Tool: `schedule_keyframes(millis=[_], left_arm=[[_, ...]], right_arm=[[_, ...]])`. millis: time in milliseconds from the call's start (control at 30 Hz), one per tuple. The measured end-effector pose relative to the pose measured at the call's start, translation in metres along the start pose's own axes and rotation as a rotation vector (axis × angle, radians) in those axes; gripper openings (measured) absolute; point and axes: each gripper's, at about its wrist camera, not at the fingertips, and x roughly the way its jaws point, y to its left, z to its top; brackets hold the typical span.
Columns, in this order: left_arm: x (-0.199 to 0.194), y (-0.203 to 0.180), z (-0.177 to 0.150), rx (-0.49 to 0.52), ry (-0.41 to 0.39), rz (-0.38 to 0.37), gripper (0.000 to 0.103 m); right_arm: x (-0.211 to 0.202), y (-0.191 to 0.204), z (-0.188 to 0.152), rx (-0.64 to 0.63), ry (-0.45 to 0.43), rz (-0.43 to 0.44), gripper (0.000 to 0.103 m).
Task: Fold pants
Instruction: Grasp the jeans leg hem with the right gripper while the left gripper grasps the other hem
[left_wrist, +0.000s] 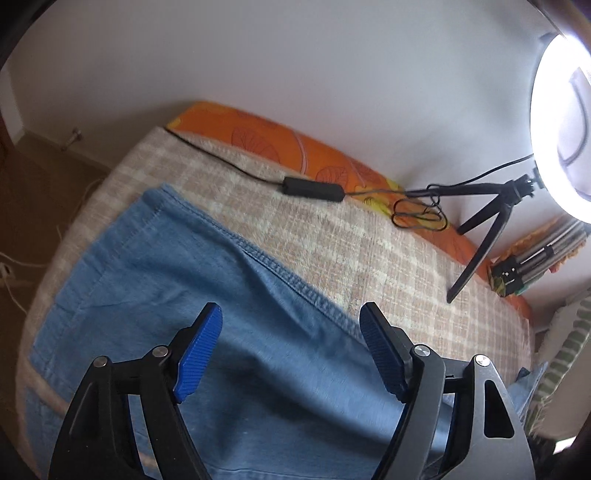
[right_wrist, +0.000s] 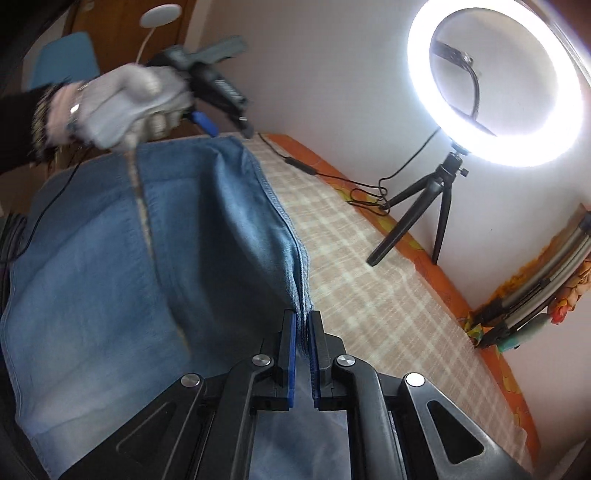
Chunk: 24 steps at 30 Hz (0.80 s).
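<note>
Denim pants (right_wrist: 110, 258) lie on the checked blanket (right_wrist: 369, 280). Nearest, the right gripper (right_wrist: 303, 325) is clamped on their raised seam edge. The left gripper (left_wrist: 290, 332) hovers over the pants, jaws apart, gripping nothing. Beyond the pants, a lit ring light (right_wrist: 495, 81) stands on its tripod (right_wrist: 424, 206) beside the wall.

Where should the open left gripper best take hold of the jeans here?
Probably the stitched side seam of the jeans, just ahead of the left gripper, coming over the denim toward the wall: it forms a thick free edge on the plaid blanket, as the right gripper pinches.
</note>
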Motion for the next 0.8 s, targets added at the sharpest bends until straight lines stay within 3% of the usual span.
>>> schedule_keyframes(millis=[200, 400, 533, 633, 700, 800], left_arm=[[0.033, -0.014, -0.001, 0.009, 0.109, 0.062, 0.077], [0.061, -0.031, -0.009, 0.072, 0.192, 0.188, 0.077], [0.063, -0.033, -0.014, 0.063, 0.142, 0.220, 0.075], [0.057, -0.030, -0.021, 0.071, 0.069, 0.252, 0.047], [0.051, -0.024, -0.025, 0.072, 0.033, 0.258, 0.009], [0.036, -0.002, -0.026, 0.001, -0.004, 0.184, 0.005]], right_arm=[[-0.004, 0.027, -0.013, -0.040, 0.021, 0.026, 0.004], [-0.010, 0.040, -0.018, -0.053, 0.009, 0.041, 0.004], [-0.009, 0.051, -0.022, -0.088, 0.020, 0.041, 0.004], [-0.008, 0.050, -0.024, -0.077, 0.021, 0.042, 0.004], [-0.010, 0.049, -0.022, -0.068, 0.015, 0.032, 0.004], [-0.009, 0.044, -0.020, -0.044, 0.011, 0.016, 0.004]])
